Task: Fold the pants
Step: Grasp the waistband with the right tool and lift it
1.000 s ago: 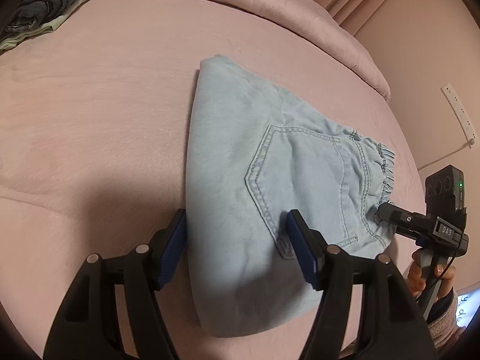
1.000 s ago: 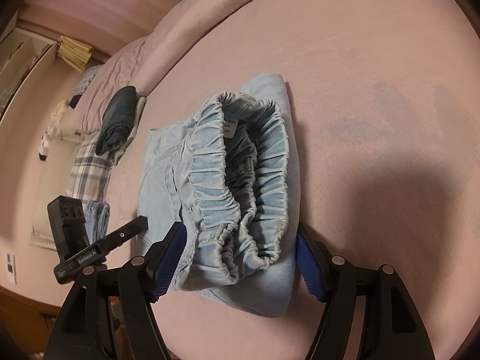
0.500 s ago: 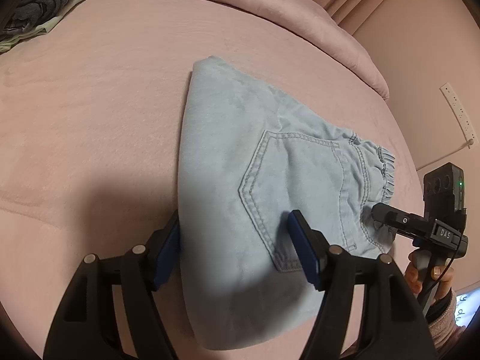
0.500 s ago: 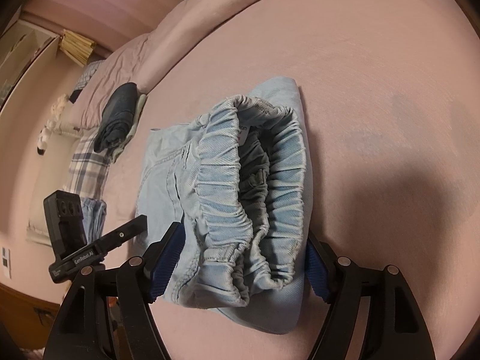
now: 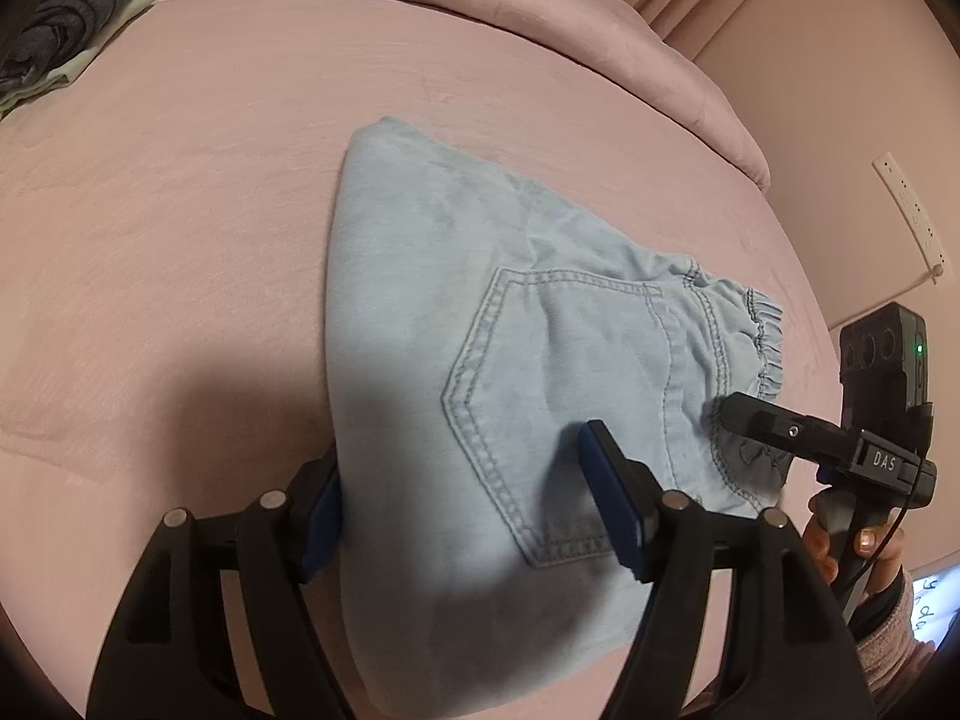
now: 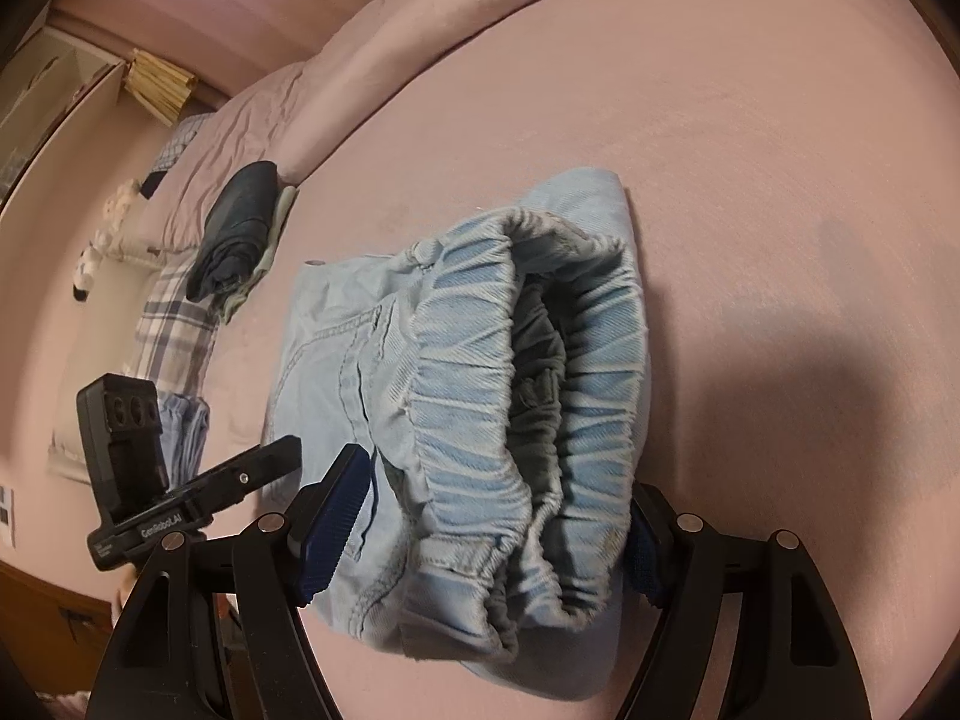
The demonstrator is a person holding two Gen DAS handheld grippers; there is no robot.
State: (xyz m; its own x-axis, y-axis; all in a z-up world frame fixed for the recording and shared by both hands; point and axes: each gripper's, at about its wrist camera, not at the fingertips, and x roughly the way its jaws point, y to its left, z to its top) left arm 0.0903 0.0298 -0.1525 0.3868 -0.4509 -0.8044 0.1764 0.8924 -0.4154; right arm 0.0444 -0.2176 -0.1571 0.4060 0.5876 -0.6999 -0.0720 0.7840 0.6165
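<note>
We judge folding nearly done: pants (image 5: 480, 372) lie as a compact bundle on the pink bed (image 5: 180, 210). Left gripper (image 5: 462, 510) and right gripper (image 6: 480, 531), both spread apart, straddle its edges. Next: close and lift, or square up.

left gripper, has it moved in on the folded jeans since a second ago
Yes. The left gripper has advanced toward the jeans: judged against the back pocket, its open fingers now straddle the folded edge, further in than before.
</note>
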